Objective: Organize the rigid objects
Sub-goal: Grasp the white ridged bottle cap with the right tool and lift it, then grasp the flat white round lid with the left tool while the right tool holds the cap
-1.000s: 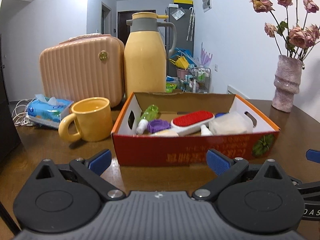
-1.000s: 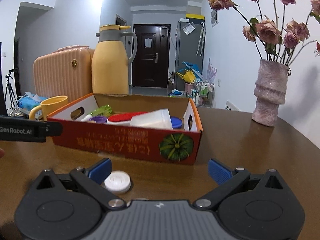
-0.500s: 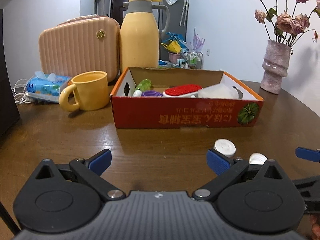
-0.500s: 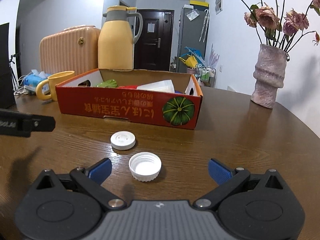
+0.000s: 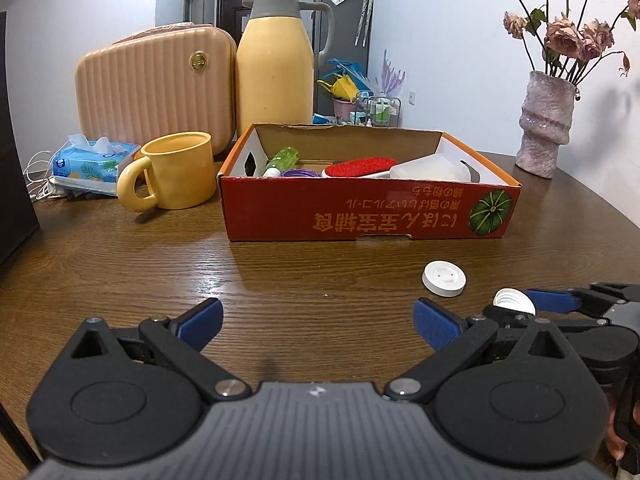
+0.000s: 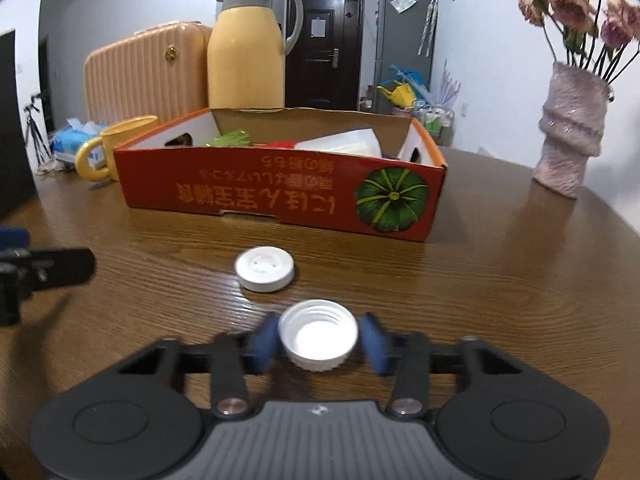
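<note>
A white threaded cap (image 6: 318,334) lies open side up on the wooden table between the blue pads of my right gripper (image 6: 319,340). The pads stand close on both sides of it, blurred, and contact is unclear. It also shows in the left wrist view (image 5: 513,300). A second, flat white cap (image 6: 265,269) lies just beyond it, also seen in the left wrist view (image 5: 444,278). A red cardboard box (image 5: 360,216) farther back holds a red brush (image 5: 360,167), a green bottle (image 5: 282,159) and a clear container (image 5: 432,168). My left gripper (image 5: 318,322) is open and empty.
A yellow mug (image 5: 176,176) stands left of the box, with a tissue pack (image 5: 92,162) beside it. A pink case (image 5: 156,88) and a yellow thermos (image 5: 274,68) stand behind. A vase of dried roses (image 5: 546,120) stands at the right.
Both grippers have drawn back from the box. My right gripper moved onto the threaded cap and its fingers closed in around it. My left gripper stays open.
</note>
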